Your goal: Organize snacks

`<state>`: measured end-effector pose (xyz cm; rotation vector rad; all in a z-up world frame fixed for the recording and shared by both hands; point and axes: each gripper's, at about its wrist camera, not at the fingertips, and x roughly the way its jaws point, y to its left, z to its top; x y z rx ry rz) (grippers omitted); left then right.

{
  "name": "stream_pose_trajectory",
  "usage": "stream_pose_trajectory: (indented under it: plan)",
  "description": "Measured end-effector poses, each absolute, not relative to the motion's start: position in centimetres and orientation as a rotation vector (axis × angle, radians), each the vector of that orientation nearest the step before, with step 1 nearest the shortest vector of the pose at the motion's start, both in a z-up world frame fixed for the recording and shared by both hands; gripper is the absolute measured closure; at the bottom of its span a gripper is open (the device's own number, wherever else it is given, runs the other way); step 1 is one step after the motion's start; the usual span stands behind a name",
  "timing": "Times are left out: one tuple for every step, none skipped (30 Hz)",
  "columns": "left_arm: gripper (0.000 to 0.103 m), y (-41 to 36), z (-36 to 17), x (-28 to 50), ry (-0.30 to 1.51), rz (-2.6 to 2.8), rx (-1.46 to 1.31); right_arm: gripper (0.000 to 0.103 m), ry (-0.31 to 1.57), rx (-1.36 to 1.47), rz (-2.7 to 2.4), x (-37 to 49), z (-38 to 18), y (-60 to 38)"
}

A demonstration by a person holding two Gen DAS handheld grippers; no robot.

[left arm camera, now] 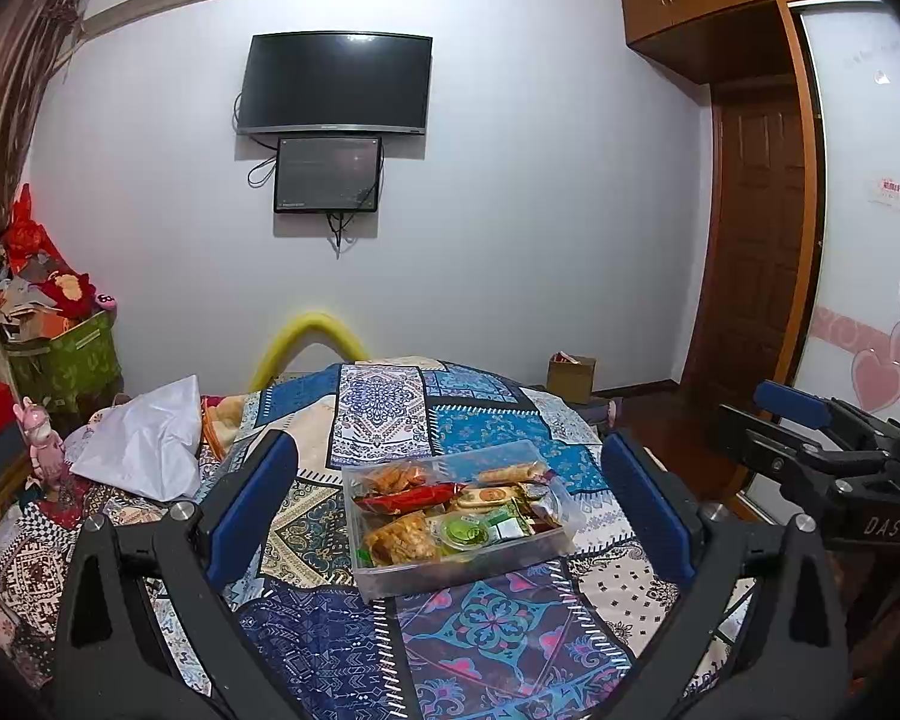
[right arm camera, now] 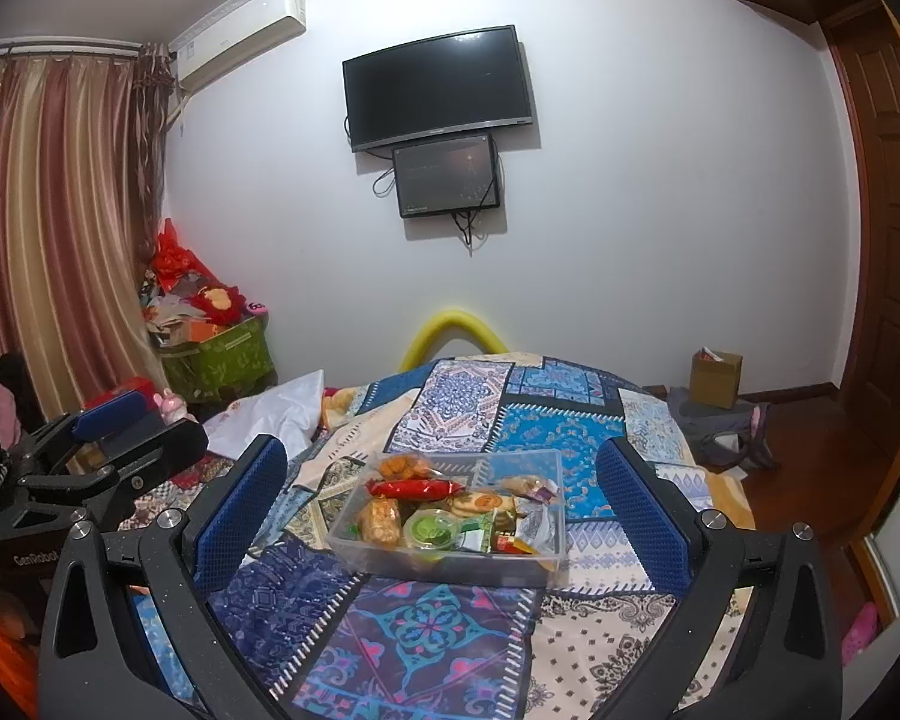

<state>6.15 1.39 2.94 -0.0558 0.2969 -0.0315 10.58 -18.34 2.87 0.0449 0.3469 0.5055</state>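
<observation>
A clear plastic box (left arm camera: 555, 549) (right arm camera: 555, 468) rests on the patchwork cloth (left arm camera: 486, 618) (right arm camera: 426, 618). Inside it lie several snacks: a red packet (left arm camera: 408, 497) (right arm camera: 414, 487), orange crisps in clear bags (left arm camera: 399, 537) (right arm camera: 381, 521), a green round cup (left arm camera: 463, 531) (right arm camera: 431, 529) and a wrapped biscuit (left arm camera: 486, 495) (right arm camera: 483, 503). My left gripper (left arm camera: 450, 510) is open, held back from the box with nothing between its blue pads. My right gripper (right arm camera: 444, 510) is open too, the box framed between its fingers at a distance. Each gripper shows at the edge of the other's view.
A white cloth (left arm camera: 144, 438) (right arm camera: 276, 414) lies crumpled at the left of the covered surface. A green bin of clutter (left arm camera: 66, 360) (right arm camera: 222, 354) stands by the curtain. A cardboard box (left arm camera: 572, 377) (right arm camera: 716, 378) sits on the wooden floor at the right.
</observation>
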Motion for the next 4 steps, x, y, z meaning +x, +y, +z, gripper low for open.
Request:
stream_pose_trajectory:
  plan:
    - [0.001, 1.37, 2.96, 6.18, 0.297, -0.033, -0.055, 0.0, 0.348, 0.044, 0.505, 10.59, 2.84, -18.33]
    - [0.001, 1.34, 2.95, 6.2, 0.297, -0.037, -0.055, 0.0, 0.349, 0.044, 0.505, 10.61, 2.84, -18.33]
    - [0.001, 1.32, 2.94, 6.21, 0.298, -0.044, -0.054, 0.0, 0.351, 0.044, 0.504, 10.65, 2.85, -18.32]
    - [0.001, 1.29, 2.92, 6.23, 0.298, -0.043, -0.055, 0.0, 0.353, 0.045, 0.504, 10.71, 2.74, -18.31]
